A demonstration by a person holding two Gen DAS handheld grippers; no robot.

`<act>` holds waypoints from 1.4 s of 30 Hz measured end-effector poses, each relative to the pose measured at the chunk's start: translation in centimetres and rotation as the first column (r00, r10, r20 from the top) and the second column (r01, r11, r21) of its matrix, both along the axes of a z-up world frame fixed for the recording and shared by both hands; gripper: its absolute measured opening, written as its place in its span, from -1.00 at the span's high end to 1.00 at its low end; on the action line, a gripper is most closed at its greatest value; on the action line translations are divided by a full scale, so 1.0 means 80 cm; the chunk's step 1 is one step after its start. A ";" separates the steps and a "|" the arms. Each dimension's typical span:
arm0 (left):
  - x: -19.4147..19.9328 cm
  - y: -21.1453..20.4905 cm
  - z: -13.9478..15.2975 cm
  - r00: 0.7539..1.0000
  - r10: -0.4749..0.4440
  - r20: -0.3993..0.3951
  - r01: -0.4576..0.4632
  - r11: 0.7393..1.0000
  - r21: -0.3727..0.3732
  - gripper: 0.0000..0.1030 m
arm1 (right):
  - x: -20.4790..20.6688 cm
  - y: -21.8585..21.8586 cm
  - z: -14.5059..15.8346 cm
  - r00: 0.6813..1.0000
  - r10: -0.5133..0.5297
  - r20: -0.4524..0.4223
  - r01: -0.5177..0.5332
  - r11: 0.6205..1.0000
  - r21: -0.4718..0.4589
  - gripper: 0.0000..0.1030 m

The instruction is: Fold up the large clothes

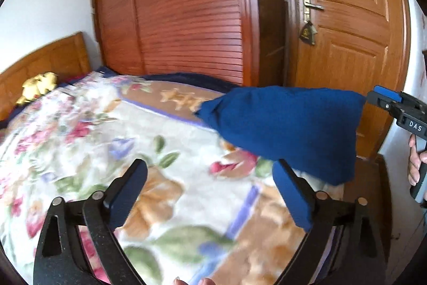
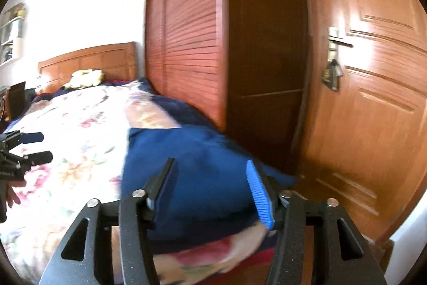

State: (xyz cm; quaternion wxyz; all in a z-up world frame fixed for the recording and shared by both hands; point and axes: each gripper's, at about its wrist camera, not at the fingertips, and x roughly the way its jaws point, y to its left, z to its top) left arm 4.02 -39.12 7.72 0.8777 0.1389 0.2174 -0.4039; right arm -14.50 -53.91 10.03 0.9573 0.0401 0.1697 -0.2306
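Note:
A folded dark blue garment [image 1: 283, 130] lies on the floral blanket [image 1: 112, 140] near the bed's right foot corner. My left gripper [image 1: 210, 178] is open and empty, hovering above the blanket to the left of the garment. My right gripper [image 1: 373, 96] shows at the far right in the left wrist view, its tips at the garment's right corner. In the right wrist view my right gripper [image 2: 210, 180] has its jaws apart just over the blue garment [image 2: 202, 159], with no cloth between the pads. The left gripper [image 2: 37, 148] appears open at the left edge.
A louvred wooden wardrobe [image 1: 186, 10] and a wooden door [image 1: 352, 26] with a key in its handle stand behind the bed. A wooden headboard [image 1: 42, 66] and a yellow soft toy [image 1: 40, 87] are at the far left. The wooden footboard [image 1: 371, 178] edges the bed.

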 end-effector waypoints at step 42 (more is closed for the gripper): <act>-0.001 0.504 -0.092 0.742 0.669 -0.053 -0.669 0.731 -0.136 -0.98 | 0.157 0.354 -0.065 0.789 0.615 0.012 -0.614 0.788 0.042 -0.50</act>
